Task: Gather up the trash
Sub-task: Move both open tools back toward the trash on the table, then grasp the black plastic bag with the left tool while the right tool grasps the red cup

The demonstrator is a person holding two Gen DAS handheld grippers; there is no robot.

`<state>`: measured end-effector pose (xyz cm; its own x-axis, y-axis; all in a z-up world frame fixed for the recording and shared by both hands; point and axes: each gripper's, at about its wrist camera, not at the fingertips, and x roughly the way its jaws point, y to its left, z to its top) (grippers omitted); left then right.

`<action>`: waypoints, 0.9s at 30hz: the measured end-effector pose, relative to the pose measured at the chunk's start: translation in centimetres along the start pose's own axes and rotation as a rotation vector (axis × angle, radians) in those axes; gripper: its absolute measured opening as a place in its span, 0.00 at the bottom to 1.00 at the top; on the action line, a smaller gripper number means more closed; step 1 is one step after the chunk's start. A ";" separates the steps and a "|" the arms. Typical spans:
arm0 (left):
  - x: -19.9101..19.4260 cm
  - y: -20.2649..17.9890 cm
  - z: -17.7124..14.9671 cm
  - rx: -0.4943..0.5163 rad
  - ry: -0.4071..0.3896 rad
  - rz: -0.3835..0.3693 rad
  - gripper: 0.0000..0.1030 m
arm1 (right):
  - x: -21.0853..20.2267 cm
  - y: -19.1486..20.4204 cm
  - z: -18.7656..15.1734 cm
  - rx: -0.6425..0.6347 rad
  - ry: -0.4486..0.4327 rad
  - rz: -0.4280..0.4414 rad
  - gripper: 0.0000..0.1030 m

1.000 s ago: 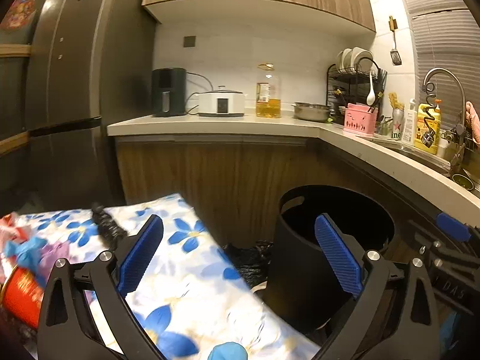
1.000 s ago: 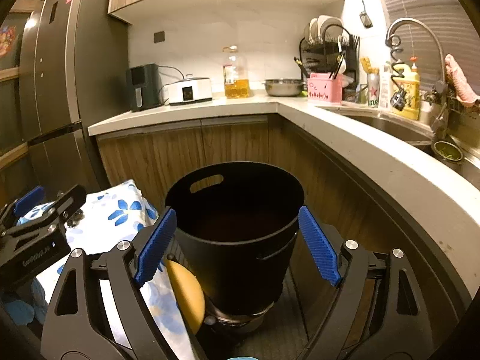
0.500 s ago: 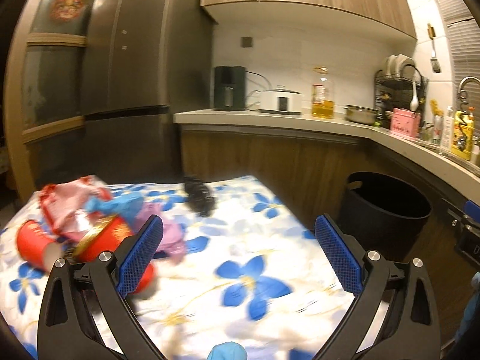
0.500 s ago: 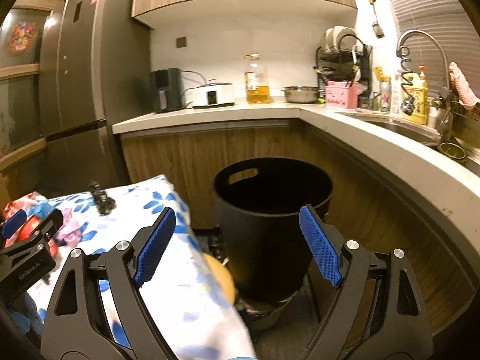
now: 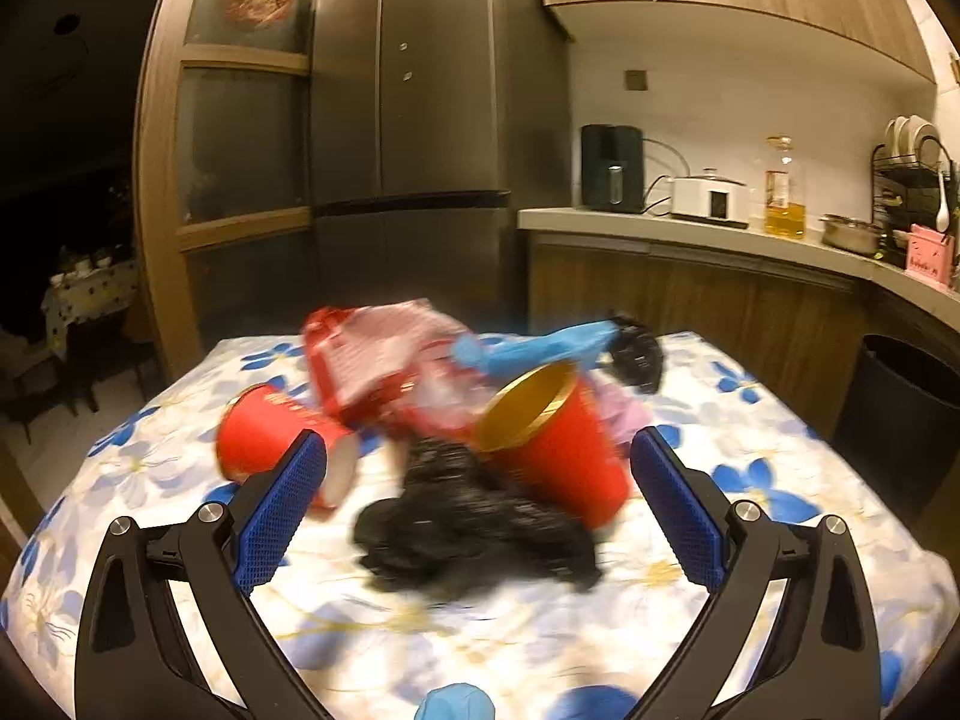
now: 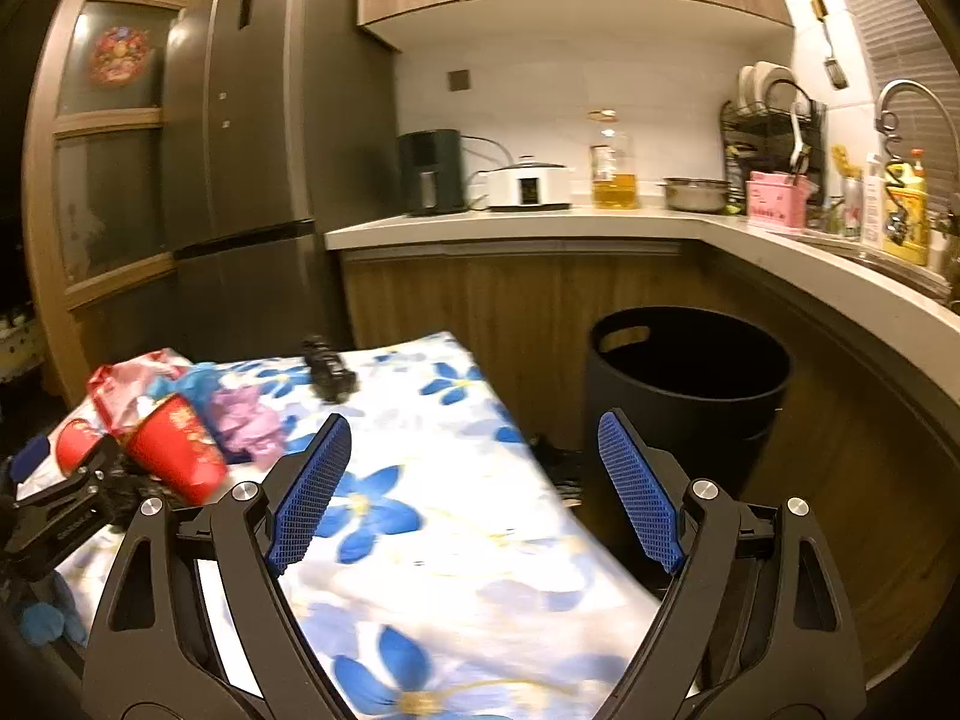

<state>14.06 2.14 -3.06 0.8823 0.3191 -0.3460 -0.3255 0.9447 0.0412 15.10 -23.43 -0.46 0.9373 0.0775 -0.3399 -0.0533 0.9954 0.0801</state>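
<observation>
A pile of trash lies on the flowered tablecloth [image 5: 750,516]: a crumpled black bag [image 5: 474,534], a tipped red cup with a gold rim [image 5: 558,456], a second red cup [image 5: 270,438], a red and pink wrapper [image 5: 384,360], a blue scrap [image 5: 540,348] and another black lump [image 5: 636,354]. My left gripper [image 5: 477,516] is open and empty, its jaws either side of the black bag. My right gripper [image 6: 474,492] is open and empty over the table's right part. The black trash bin [image 6: 690,384] stands on the floor to the right of the table.
A tall fridge [image 5: 420,120] stands behind the table. A counter [image 6: 540,222] with appliances, an oil bottle and a dish rack runs along the back and right. A sink tap [image 6: 900,102] is at far right. The left gripper shows in the right wrist view [image 6: 72,504].
Both grippers have swung left, away from the bin and toward the table. The trash pile now sits right in front of my left gripper. Both stay open.
</observation>
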 end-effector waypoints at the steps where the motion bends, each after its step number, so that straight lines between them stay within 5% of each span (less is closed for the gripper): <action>1: 0.1 0.3 0.0 0.006 0.003 0.006 0.94 | 0.0 0.5 -0.1 0.001 -0.001 0.010 0.81; 11: 3.4 1.6 -0.6 0.000 0.136 -0.060 0.88 | 1.7 6.9 -1.1 -0.038 0.041 0.123 0.81; 16: 5.0 1.8 -1.1 0.003 0.210 -0.074 0.62 | 2.3 9.5 -1.5 -0.075 0.052 0.164 0.81; 18: 5.4 2.0 -1.4 -0.002 0.236 -0.090 0.45 | 2.6 10.3 -1.6 -0.087 0.058 0.176 0.81; 27: 5.2 4.6 -2.3 -0.085 0.267 -0.148 0.28 | 4.5 14.3 -2.8 -0.135 0.101 0.266 0.81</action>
<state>16.34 7.95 -6.80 0.8054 0.1371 -0.5767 -0.2376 0.9660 -0.1023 17.56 -8.69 -3.46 0.8458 0.3345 -0.4155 -0.3434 0.9375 0.0556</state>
